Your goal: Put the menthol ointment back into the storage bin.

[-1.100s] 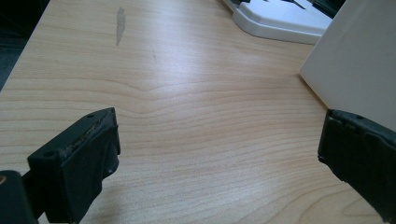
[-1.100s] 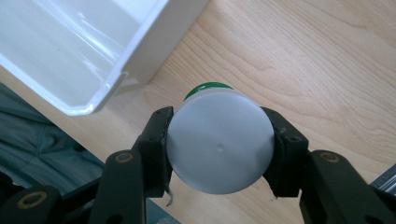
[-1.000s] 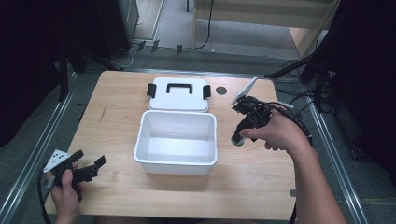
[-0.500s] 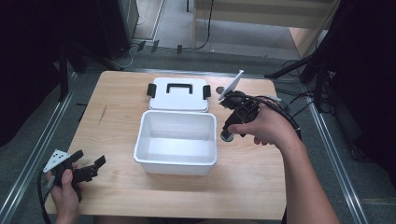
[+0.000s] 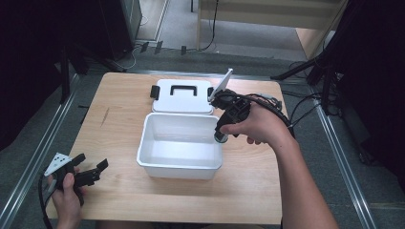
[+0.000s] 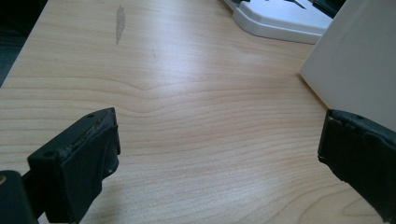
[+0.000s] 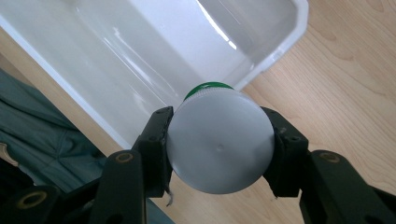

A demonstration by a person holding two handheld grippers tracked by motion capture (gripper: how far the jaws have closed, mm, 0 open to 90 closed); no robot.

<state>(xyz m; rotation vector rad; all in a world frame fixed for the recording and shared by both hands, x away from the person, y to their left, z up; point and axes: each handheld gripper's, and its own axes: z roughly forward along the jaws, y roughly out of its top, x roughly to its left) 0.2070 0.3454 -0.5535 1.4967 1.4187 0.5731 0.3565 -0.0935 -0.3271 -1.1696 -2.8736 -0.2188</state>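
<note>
While the left gripper gapes over the wooden table, the right gripper clamps a white-capped jar.

The place looks like a lab or a test room for recordings, not a home. A plain wooden table stands alone in the middle, on a grey floor that looks like carpet. On the left and on the right of the table, metal rails run along the floor. At the far side and at the right, black cables lie loose on the floor, and dark stands rise near the table corners. Black curtains or dark panels close the room on both sides. At the far right, a light wooden piece of furniture is partly visible.
</note>
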